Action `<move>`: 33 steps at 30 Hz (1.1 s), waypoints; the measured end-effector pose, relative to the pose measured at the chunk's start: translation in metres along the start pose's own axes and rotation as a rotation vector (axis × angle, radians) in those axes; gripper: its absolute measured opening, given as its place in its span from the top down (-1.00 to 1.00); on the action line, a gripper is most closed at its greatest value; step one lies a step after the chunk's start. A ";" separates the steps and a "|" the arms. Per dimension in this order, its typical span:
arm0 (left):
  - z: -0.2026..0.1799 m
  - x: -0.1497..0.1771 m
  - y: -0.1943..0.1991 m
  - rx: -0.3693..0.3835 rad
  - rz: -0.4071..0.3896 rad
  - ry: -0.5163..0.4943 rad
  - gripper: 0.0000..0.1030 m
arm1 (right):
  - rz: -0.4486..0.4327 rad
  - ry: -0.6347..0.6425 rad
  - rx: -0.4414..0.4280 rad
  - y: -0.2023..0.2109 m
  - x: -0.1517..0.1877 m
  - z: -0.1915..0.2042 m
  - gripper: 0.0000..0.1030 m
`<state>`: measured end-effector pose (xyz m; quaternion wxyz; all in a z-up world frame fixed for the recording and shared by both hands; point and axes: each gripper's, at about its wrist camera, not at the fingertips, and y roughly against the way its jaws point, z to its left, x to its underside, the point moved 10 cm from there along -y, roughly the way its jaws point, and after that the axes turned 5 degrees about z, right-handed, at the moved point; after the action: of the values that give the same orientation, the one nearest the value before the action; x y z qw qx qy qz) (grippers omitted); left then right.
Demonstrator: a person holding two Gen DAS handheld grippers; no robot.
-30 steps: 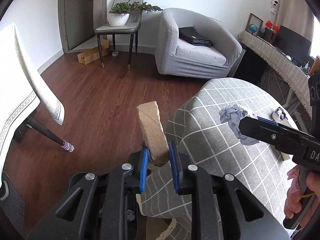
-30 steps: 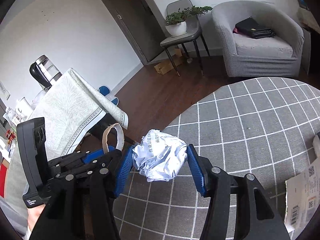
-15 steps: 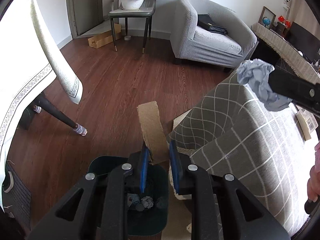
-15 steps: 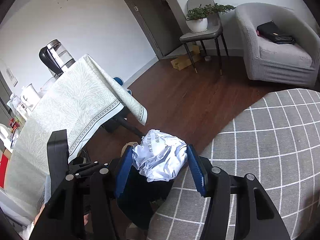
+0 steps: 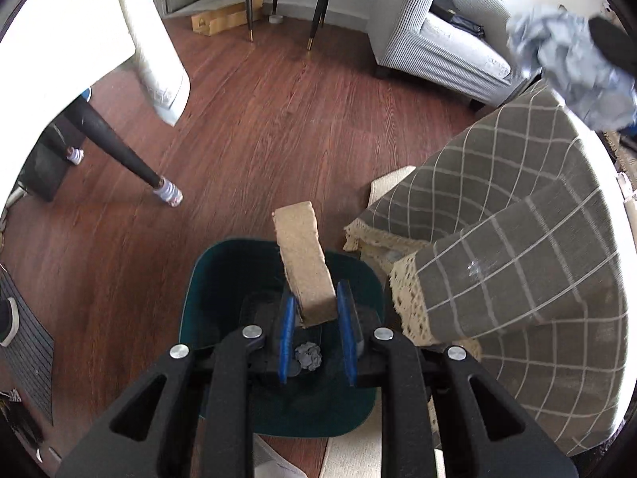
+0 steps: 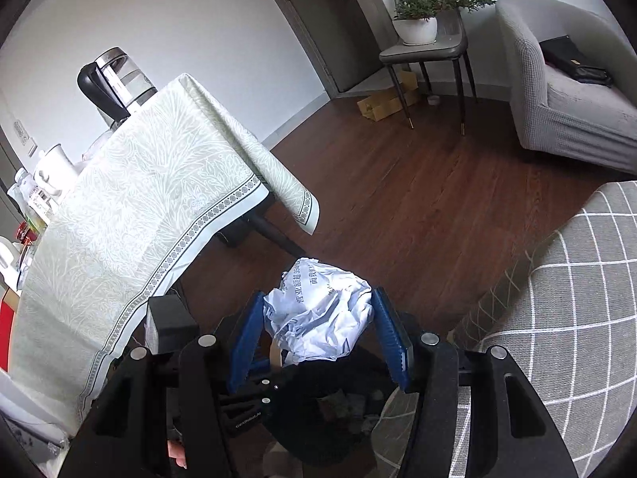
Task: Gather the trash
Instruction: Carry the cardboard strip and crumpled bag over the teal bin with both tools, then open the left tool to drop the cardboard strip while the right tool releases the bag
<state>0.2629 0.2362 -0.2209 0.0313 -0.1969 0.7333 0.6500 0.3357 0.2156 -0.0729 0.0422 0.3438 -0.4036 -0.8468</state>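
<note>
Over the wood floor (image 5: 247, 111) and bin (image 5: 223, 279), our left gripper (image 5: 314, 318) clamps a cardboard strip (image 5: 304, 255) while our right gripper (image 6: 318, 318) grips crumpled paper (image 6: 318, 310).

Wood floor (image 5: 258, 127), grey armchair (image 6: 565, 91)

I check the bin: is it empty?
No, a crumpled grey wad lies at the bottom of the dark green bin.

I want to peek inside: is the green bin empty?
Not empty. In the left wrist view, a crumpled grey wad lies at the bottom of the bin.
</note>
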 end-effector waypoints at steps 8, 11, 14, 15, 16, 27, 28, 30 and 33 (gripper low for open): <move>0.027 0.036 -0.032 -0.001 0.115 0.028 0.57 | 0.046 0.022 0.010 -0.024 0.009 0.014 -0.08; 0.036 0.045 -0.042 0.001 0.148 0.039 0.56 | 0.058 0.025 0.008 -0.030 0.011 0.019 -0.08; 0.038 0.051 -0.045 0.015 0.174 0.041 0.51 | 0.068 0.028 0.006 -0.038 0.012 0.025 -0.08; 0.037 0.054 -0.045 0.017 0.176 0.037 0.45 | 0.072 0.027 0.003 -0.042 0.012 0.027 -0.08; 0.038 0.054 -0.045 0.016 0.177 0.031 0.41 | 0.076 0.025 0.000 -0.044 0.012 0.029 -0.08; 0.054 0.037 -0.005 -0.012 0.051 0.081 -0.14 | 0.119 0.019 0.016 -0.075 0.023 0.036 -0.08; 0.058 0.033 0.002 -0.014 0.030 0.097 -0.15 | 0.126 0.017 0.024 -0.079 0.027 0.035 -0.08; 0.066 0.025 0.015 -0.028 -0.011 0.127 -0.21 | 0.147 0.023 0.039 -0.088 0.034 0.035 -0.08; 0.076 0.012 0.035 -0.061 -0.080 0.164 -0.24 | 0.176 0.038 0.051 -0.099 0.045 0.039 -0.08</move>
<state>0.2241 0.3095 -0.2039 -0.0088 -0.2792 0.7049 0.6520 0.2979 0.2921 -0.1509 0.1154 0.3237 -0.4528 -0.8227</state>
